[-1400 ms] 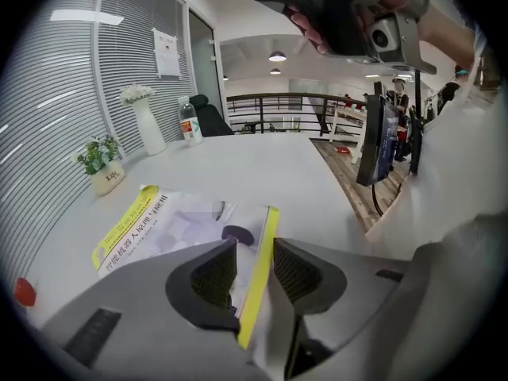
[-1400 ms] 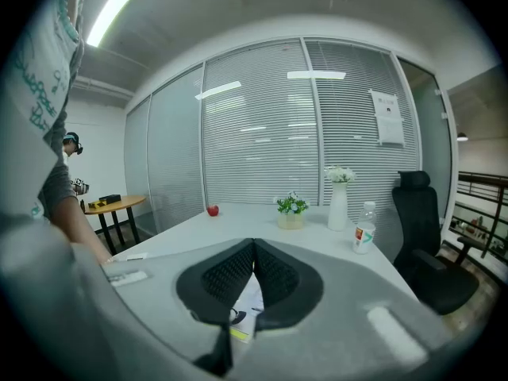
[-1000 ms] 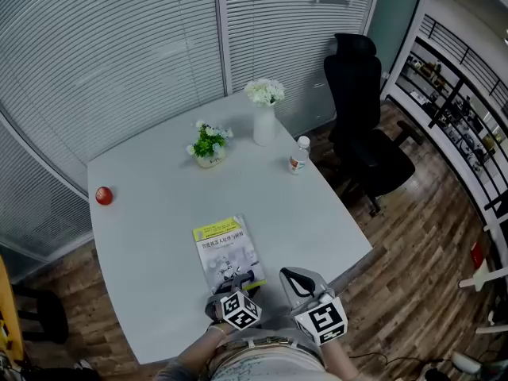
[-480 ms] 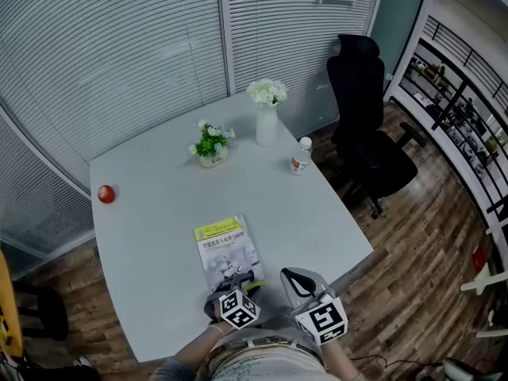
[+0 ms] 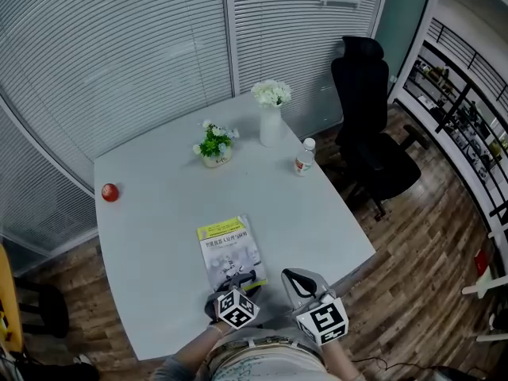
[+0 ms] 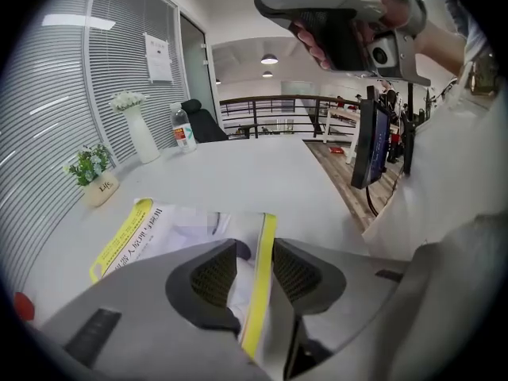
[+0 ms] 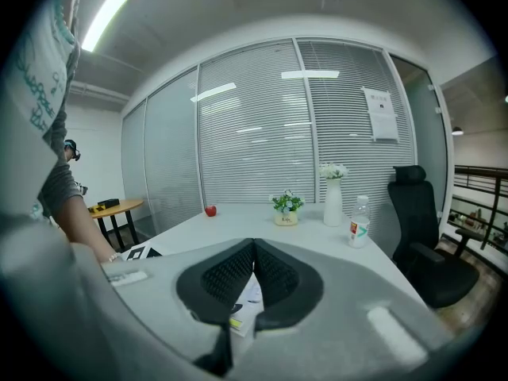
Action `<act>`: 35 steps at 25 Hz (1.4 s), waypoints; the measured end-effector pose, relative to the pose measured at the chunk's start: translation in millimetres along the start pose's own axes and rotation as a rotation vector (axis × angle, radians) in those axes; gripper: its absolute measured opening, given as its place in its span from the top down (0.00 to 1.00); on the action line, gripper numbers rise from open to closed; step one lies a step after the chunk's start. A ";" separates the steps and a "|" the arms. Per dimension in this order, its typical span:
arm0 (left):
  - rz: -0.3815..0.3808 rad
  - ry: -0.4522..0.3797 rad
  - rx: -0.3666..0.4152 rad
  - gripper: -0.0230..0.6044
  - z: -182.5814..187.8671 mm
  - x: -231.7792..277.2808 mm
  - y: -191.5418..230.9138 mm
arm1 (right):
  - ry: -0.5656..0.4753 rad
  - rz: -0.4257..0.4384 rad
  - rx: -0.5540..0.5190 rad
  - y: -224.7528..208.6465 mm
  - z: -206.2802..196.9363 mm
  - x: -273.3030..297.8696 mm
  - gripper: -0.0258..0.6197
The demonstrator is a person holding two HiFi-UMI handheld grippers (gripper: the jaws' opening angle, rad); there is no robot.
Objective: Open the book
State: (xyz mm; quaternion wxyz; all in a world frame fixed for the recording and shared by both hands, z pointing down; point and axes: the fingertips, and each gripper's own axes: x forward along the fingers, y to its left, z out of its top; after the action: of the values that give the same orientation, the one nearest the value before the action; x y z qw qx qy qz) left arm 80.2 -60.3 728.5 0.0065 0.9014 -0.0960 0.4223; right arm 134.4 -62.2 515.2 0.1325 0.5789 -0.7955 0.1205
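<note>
A book (image 5: pixel 228 248) with a white cover and a yellow band lies closed on the grey table (image 5: pixel 159 213), near the front edge. My left gripper (image 5: pixel 242 280) points down at the book's near right corner. In the left gripper view the book's (image 6: pixel 151 228) yellow edge strip runs up between the two pads of the left gripper (image 6: pixel 254 264). These jaws have just been closing, and a gap still shows beside the strip. My right gripper (image 5: pixel 292 280) hovers just right of the book, shut and empty. In its own view the right gripper (image 7: pixel 254 248) has its pads meeting, with the book (image 7: pixel 248 300) below.
A red apple (image 5: pixel 110 192) sits at the table's left edge. A small potted plant (image 5: pixel 213 145), a white vase of flowers (image 5: pixel 271 117) and a water bottle (image 5: pixel 304 157) stand at the far side. A black office chair (image 5: pixel 369 125) stands to the right.
Nothing on the table has moved and both grippers keep their places; the head view has only drifted slightly.
</note>
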 end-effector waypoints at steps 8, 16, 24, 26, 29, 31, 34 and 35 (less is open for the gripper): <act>-0.020 -0.043 -0.019 0.87 4.8 -8.4 -2.9 | 0.002 0.006 0.003 0.0 0.2 1.0 0.96; -0.102 -0.105 -0.176 0.87 3.8 -12.5 0.7 | 0.007 0.008 0.000 0.1 -2.6 1.9 0.96; -0.079 -0.125 -0.171 0.88 7.0 -19.1 5.2 | 0.008 0.009 -0.003 -0.3 0.7 3.5 0.96; -0.049 -0.148 -0.164 0.90 7.7 -23.5 9.0 | 0.009 0.009 -0.004 -0.2 0.3 4.0 0.96; -0.011 -0.190 -0.207 0.94 7.2 -29.8 16.1 | 0.011 0.011 -0.005 0.7 -0.3 4.3 0.96; 0.004 -0.205 -0.238 0.94 6.0 -32.5 21.3 | 0.015 0.014 -0.005 1.0 -0.9 5.7 0.96; -0.005 -0.239 -0.324 0.95 13.6 -40.7 26.4 | 0.018 0.016 -0.007 1.2 -1.4 7.0 0.96; -0.009 -0.251 -0.358 0.95 14.9 -43.3 27.9 | 0.017 0.016 -0.007 1.5 -1.0 7.0 0.96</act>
State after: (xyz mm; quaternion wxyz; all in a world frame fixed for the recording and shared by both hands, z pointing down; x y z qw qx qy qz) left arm 59.4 -81.8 684.0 0.1565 0.9317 -0.1656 0.2830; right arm 130.9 -67.7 518.5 0.1404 0.5709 -0.7994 0.1239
